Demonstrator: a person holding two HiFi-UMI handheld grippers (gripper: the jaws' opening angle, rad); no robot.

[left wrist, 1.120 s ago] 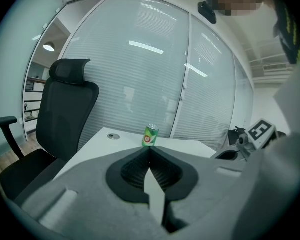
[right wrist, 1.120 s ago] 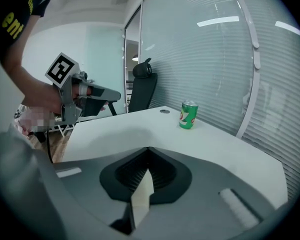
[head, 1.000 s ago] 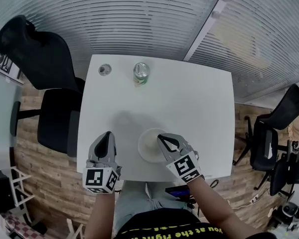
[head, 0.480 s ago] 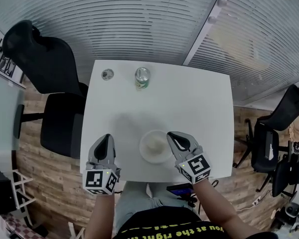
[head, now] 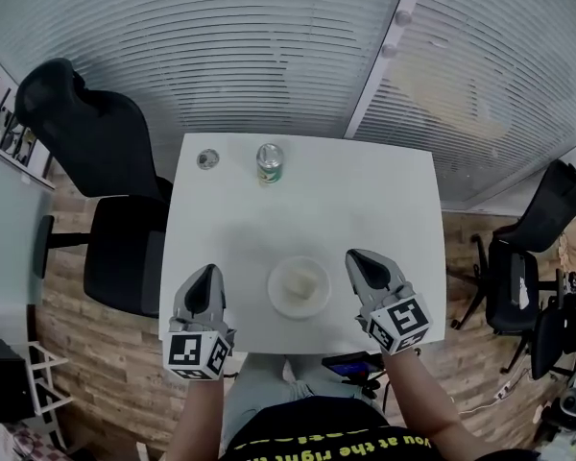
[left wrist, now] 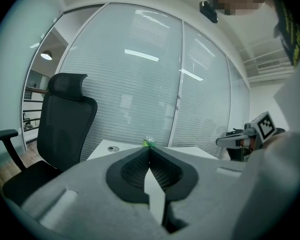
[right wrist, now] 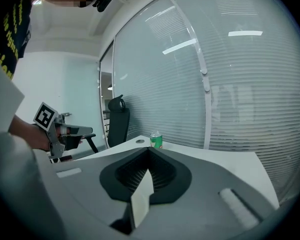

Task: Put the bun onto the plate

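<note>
Right gripper [head: 357, 255] and left gripper [head: 209, 269]: jaws pressed together on both, nothing held.
Hover side by side over the near edge of the white table [head: 365, 200], well apart, tips pointing forward. Flank the plate [head: 275, 294] without touching it: just left of the right gripper's tips, a little further right of the left gripper's. On that plate, between the two, the pale bun [head: 300, 280]. Far ahead of the left gripper, a green can [head: 270, 161], upright, beside a small round grommet [head: 207, 158].
</note>
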